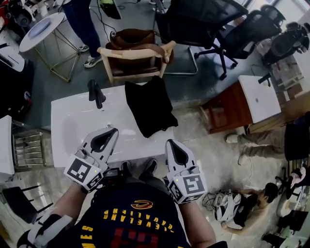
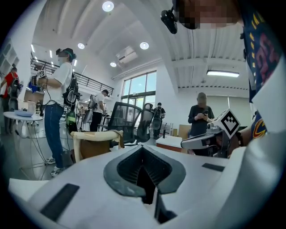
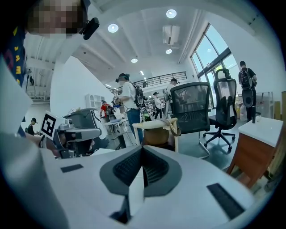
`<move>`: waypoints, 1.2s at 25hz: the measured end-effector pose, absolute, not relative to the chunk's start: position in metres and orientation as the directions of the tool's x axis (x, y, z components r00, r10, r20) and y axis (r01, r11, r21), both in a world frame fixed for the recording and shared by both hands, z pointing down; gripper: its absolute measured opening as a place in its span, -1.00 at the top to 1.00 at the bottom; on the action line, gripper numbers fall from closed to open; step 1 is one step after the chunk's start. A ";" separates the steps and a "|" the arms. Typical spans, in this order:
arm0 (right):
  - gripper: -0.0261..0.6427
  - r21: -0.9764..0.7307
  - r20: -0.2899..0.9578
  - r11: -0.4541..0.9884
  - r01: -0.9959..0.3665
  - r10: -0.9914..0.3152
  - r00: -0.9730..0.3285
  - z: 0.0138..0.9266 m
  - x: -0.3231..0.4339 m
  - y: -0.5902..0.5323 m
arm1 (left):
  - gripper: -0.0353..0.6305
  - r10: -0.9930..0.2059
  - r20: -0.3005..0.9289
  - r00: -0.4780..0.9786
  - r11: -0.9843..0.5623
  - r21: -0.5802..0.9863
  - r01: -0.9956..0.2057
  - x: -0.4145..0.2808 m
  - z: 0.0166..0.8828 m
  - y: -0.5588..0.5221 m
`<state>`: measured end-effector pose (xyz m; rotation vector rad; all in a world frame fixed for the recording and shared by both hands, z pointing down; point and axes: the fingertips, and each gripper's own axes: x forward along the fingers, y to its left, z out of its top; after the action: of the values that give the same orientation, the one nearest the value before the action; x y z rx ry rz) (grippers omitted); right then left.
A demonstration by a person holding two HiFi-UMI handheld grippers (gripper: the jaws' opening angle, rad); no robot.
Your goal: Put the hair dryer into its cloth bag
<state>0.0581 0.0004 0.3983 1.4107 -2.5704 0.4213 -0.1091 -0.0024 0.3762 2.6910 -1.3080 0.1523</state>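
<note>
Both shut, empty: left gripper (image 1: 112,131), right gripper (image 1: 171,144). Hair dryer (image 1: 96,93), 11 o'clock: probably rigid, slick; I'd pinch its handle. Cloth bag (image 1: 147,109), 12 o'clock: limp.

Bright, even indoor light from round ceiling lamps (image 2: 107,6) and a strip light (image 2: 222,73), with daylight through tall windows (image 2: 139,87). Soft glare on the white table (image 1: 72,121); faint, diffuse shadows below the furniture. Strong fisheye bending in both gripper views, with black corners. Distant background sharp; nearest foreground surfaces slightly soft. Mild darkening toward head view edges.
</note>
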 end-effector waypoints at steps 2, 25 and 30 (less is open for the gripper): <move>0.90 -0.160 0.295 0.505 -0.848 -0.795 -0.530 0.399 0.056 0.001 | 0.88 -0.772 0.157 0.616 -0.610 0.089 -0.787 -0.112 0.378 -0.002; 0.90 -0.161 0.320 0.521 -0.838 -0.776 -0.544 0.406 0.047 -0.011 | 0.88 -0.791 0.177 0.585 -0.573 0.119 -0.811 -0.131 0.392 -0.017; 0.90 -0.168 0.334 0.520 -0.837 -0.769 -0.545 0.411 0.049 -0.014 | 0.88 -0.790 0.182 0.585 -0.571 0.129 -0.811 -0.127 0.396 -0.020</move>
<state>0.0489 -0.0139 0.4109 1.3650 -2.5430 0.4576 -0.1274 -0.0197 0.3957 2.6159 -1.3383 0.1539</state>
